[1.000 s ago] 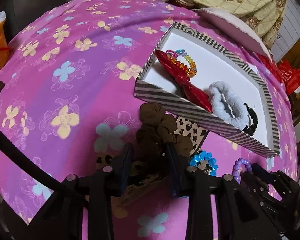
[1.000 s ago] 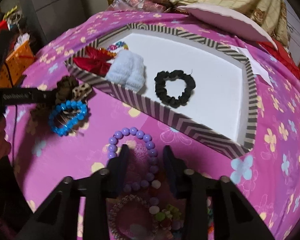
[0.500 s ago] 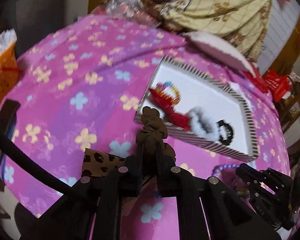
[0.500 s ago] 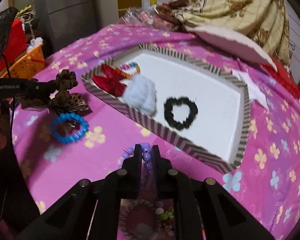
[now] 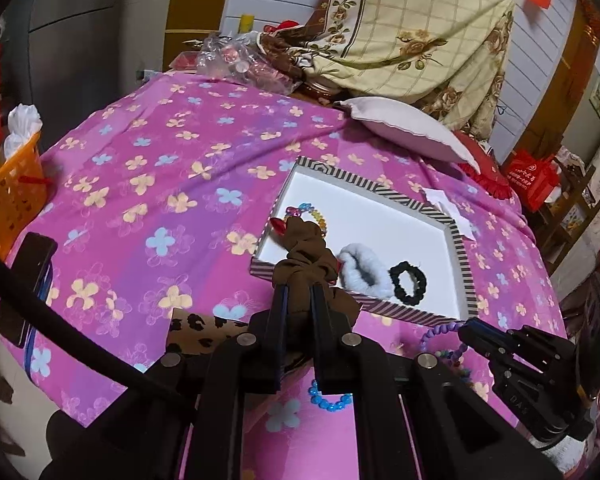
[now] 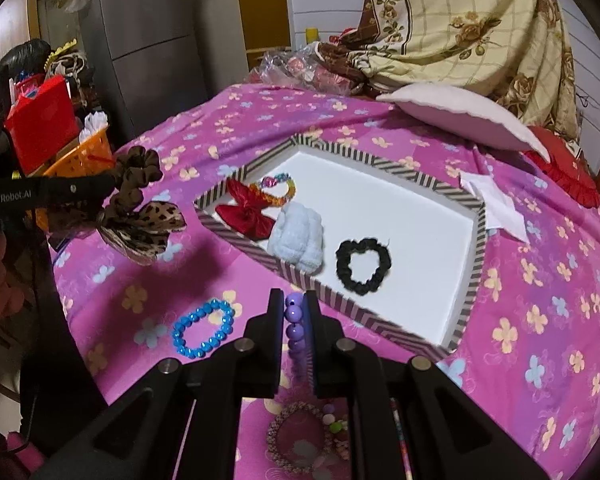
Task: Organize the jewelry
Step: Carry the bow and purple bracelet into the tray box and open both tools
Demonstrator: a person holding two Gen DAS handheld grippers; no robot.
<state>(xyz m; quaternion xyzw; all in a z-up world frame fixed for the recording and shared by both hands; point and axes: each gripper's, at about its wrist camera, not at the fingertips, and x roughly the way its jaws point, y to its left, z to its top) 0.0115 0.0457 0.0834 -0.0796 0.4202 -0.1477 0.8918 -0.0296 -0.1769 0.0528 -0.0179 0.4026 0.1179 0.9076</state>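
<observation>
The striped tray [image 6: 380, 322] sits on the pink flowered cloth [image 6: 540, 280] and serves as the landmark. Inside it, along its near-left wall, lie a red bow [image 6: 244, 216], a multicoloured bead bracelet [image 6: 278, 190], a pale blue fluffy scrunchie [image 6: 300, 238] and, toward the tray's middle, a black scrunchie [image 6: 363, 266].

The left gripper [image 5: 298, 300] is pinched on a brown scrunchie [image 5: 304, 256], which bunches up from between its 2 fingers; in the right wrist view this scrunchie [image 6: 134, 178] hangs in the air left of the tray, with a leopard-print bow [image 6: 140, 228] dangling just below it.

The right gripper [image 6: 294, 312] is pressed together on a purple bead bracelet [image 6: 293, 322], its beads stacked between the 2 fingers, just in front of the tray's near wall. A blue bead bracelet [image 6: 202, 334] lies on the cloth left of that gripper, outside the tray. A pink bead bracelet [image 6: 300, 440] lies nearer the camera, below the fingers.
</observation>
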